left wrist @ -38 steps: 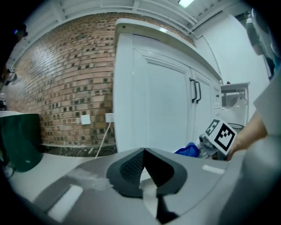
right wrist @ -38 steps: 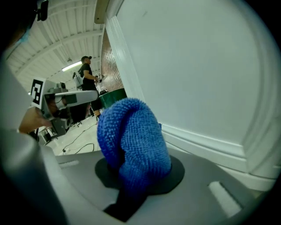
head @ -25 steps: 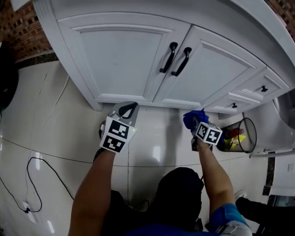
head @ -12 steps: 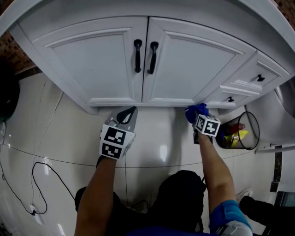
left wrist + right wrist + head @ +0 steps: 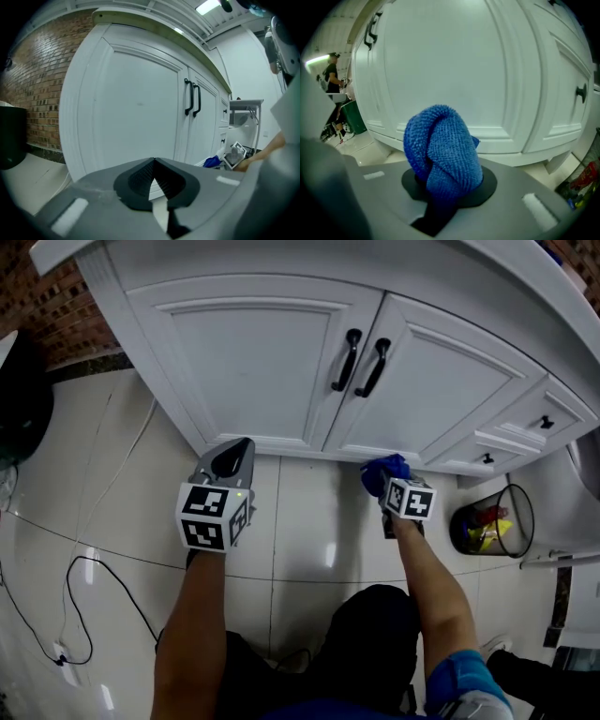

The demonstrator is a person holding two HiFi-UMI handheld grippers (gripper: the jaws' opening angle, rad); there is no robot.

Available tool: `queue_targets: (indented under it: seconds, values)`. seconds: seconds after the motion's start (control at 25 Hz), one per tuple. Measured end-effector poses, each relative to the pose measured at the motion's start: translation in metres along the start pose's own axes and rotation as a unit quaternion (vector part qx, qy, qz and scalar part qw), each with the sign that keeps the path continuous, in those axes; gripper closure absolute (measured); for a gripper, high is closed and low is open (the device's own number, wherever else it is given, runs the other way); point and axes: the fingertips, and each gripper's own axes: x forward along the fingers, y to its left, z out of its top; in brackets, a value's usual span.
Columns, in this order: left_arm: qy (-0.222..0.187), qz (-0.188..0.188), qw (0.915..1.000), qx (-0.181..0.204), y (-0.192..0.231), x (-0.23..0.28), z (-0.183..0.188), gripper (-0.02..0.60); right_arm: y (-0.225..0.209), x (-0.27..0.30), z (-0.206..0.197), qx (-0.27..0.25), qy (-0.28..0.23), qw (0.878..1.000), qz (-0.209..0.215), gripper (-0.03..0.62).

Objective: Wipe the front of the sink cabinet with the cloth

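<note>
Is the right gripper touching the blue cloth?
Touching. The right gripper view shows the right gripper with its jaws clamped on the blue cloth.

Bright overhead light, fisheye-warped edges

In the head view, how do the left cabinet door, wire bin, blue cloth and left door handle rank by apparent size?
1. left cabinet door
2. wire bin
3. blue cloth and left door handle: too close to rank; the handle looks longer, the cloth bulkier.
</note>
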Motion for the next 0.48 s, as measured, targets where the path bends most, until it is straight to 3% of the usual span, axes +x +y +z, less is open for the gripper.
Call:
queue_targets:
  seconds: [0.24, 0.48]
  values:
    - [-0.006, 0.037, 0.9993, -0.009, 0.062, -0.039, 0.003, 0.580, 0.092, 0.022, 0.004, -0.030, 0.018, 0.998, 0.061, 0.523]
    - [0.013, 0.064, 0.9958, 0.065, 0.102, -0.086, -0.004, 0.580, 0.183, 0.051, 0.002, -0.049, 0.031, 0.992, 0.112, 0.523]
